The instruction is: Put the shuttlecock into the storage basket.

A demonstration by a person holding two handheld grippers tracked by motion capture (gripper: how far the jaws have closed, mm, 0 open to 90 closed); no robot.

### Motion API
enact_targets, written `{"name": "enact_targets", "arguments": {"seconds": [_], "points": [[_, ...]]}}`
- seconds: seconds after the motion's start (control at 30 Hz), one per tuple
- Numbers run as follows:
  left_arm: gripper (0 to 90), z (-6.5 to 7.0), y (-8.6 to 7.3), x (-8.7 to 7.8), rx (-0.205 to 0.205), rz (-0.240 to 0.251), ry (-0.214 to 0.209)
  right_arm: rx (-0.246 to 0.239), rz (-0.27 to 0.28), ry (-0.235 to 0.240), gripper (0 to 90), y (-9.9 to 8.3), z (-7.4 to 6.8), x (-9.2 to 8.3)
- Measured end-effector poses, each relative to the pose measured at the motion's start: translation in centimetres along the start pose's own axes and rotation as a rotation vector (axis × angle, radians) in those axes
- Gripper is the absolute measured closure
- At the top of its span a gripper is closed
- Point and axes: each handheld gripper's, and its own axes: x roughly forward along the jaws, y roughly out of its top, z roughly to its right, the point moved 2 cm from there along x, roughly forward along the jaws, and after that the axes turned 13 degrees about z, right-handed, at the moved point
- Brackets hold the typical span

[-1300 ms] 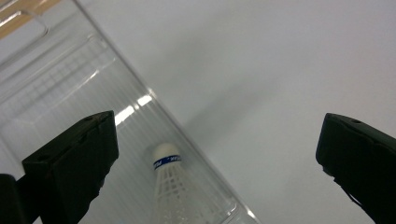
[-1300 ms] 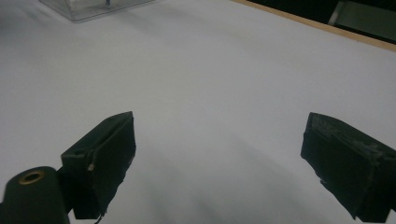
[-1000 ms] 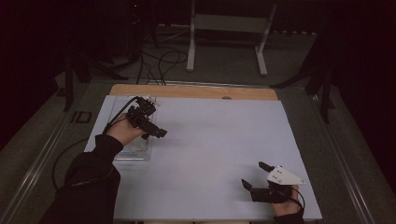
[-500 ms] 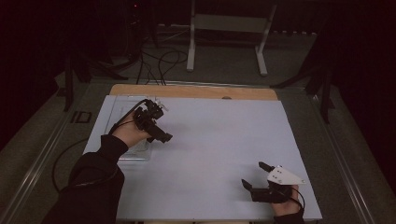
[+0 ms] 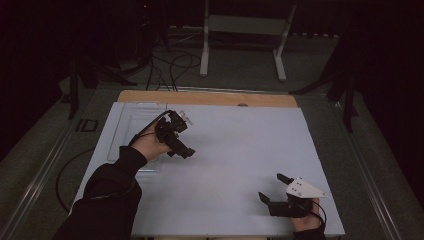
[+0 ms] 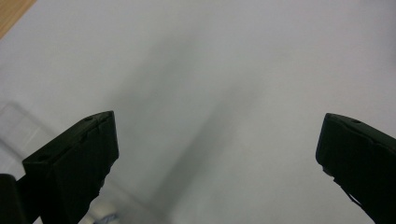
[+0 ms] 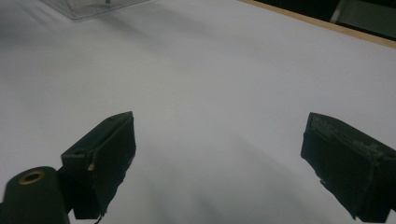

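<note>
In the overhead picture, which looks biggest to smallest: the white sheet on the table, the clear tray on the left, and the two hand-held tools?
1. White sheet.
2. Clear tray, partly hidden by the hand.
3. Left tool and right tool: they look alike in size, so no ranking between them.

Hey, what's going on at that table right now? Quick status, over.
Left hand-held gripper open, raised over white sheet. Right hand-held gripper open, low at near right edge. Both jaws hold nothing. Clear tray lies at far left; nothing else in the way.
</note>
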Motion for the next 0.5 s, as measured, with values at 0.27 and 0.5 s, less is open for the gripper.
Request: {"name": "enact_targets", "arguments": {"seconds": [0.27,0.5], "points": [[0.0,1.3,0.5,0.8,0.041,0.012,-0.048,0.001,-0.001,0.001,10.2,0.0,0.0,0.0],[0.1,2.4,0.7,1.5,0.082,0.025,-0.083,-0.002,0.000,0.001,10.3,0.0,0.0,0.0]]}}
